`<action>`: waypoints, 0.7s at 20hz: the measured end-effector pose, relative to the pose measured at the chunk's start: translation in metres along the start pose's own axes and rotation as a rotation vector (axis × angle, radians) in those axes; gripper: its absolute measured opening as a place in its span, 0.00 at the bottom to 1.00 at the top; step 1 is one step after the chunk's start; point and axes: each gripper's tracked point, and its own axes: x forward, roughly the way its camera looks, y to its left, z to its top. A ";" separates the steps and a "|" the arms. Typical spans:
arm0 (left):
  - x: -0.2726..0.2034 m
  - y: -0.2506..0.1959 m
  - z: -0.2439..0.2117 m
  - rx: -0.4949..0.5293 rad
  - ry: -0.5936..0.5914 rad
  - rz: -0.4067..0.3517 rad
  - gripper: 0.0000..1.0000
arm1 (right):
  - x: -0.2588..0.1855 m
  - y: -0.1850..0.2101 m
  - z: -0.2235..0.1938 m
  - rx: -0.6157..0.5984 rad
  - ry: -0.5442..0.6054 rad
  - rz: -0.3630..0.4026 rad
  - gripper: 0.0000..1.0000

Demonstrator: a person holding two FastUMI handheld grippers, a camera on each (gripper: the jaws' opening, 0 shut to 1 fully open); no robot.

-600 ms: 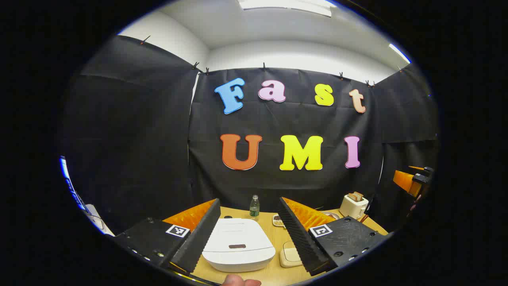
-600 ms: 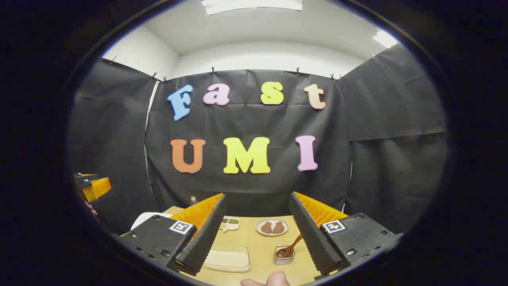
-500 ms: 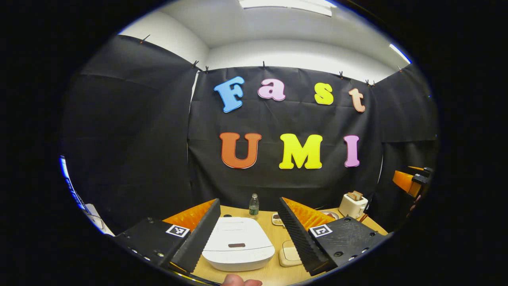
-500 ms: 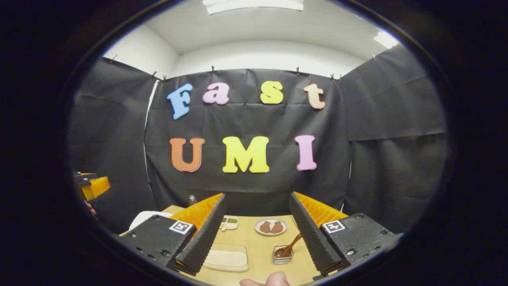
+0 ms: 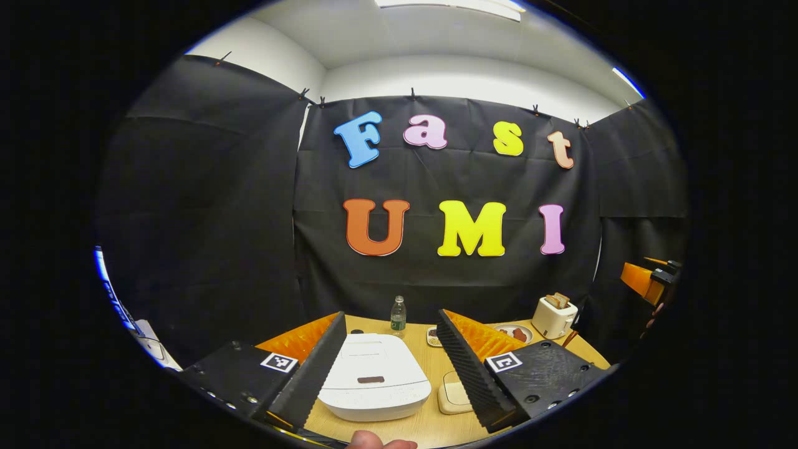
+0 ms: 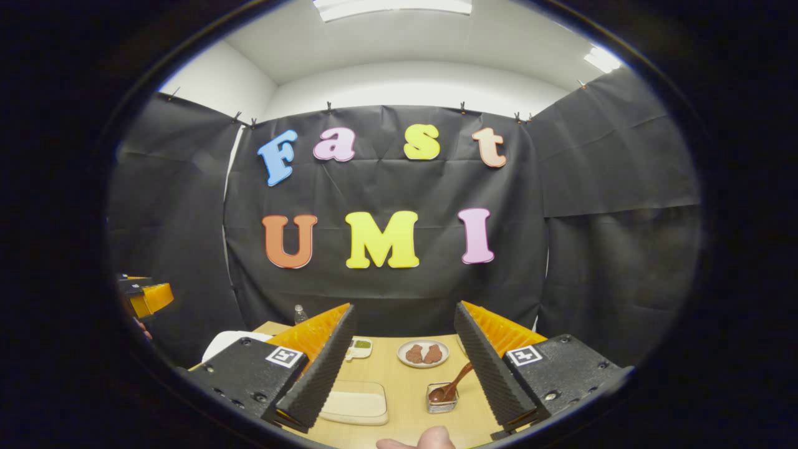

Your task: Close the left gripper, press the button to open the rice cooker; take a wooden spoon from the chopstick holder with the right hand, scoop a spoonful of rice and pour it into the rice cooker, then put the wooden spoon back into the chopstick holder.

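In the left gripper view a white rice cooker (image 5: 373,380) with its lid down and a dark button (image 5: 371,379) sits on the wooden table, between the spread fingers of my left gripper (image 5: 386,365), which stands open above it. In the right gripper view my right gripper (image 6: 404,358) is open too, with nothing in it. Ahead of it a wooden spoon (image 6: 454,385) leans in a small clear holder (image 6: 441,400). A shallow clear box of rice (image 6: 355,403) lies to its left. The rice cooker's edge (image 6: 227,342) shows at far left.
A water bottle (image 5: 398,317), a toaster (image 5: 553,315), a small dish (image 5: 433,337) and a plate of food (image 6: 423,353) stand toward the back. A compartment dish (image 6: 360,347) sits behind the rice box. A fingertip (image 6: 430,439) shows at the bottom edge.
Both cameras have tipped down slightly, so the table and its objects sit a little higher in each view. Both grippers remain open.
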 end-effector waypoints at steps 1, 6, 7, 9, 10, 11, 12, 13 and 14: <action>0.000 0.001 0.000 -0.003 0.002 0.004 0.94 | -0.001 -0.001 0.000 -0.001 0.001 -0.001 0.97; 0.002 0.004 -0.004 -0.005 0.026 -0.003 0.94 | 0.000 -0.003 -0.004 0.008 0.008 -0.007 0.97; 0.003 0.005 -0.006 -0.007 0.038 -0.004 0.94 | 0.001 -0.004 -0.005 0.005 0.011 -0.008 0.97; 0.003 0.006 -0.012 -0.014 0.057 -0.009 0.94 | 0.002 -0.008 -0.009 0.000 0.022 -0.017 0.97; 0.004 0.006 -0.014 -0.014 0.067 -0.011 0.94 | 0.003 -0.010 -0.011 0.004 0.027 -0.021 1.00; 0.004 0.007 -0.016 -0.012 0.075 -0.011 0.94 | 0.004 -0.012 -0.012 0.010 0.031 -0.022 1.00; 0.007 0.008 -0.018 -0.009 0.084 -0.013 0.94 | 0.004 -0.011 -0.014 0.016 0.035 -0.021 0.97; 0.008 0.008 -0.021 -0.006 0.097 -0.015 0.94 | 0.005 -0.011 -0.015 0.019 0.037 -0.018 0.97; 0.009 0.008 -0.027 -0.003 0.116 -0.019 0.94 | 0.006 -0.013 -0.016 0.017 0.040 -0.017 0.97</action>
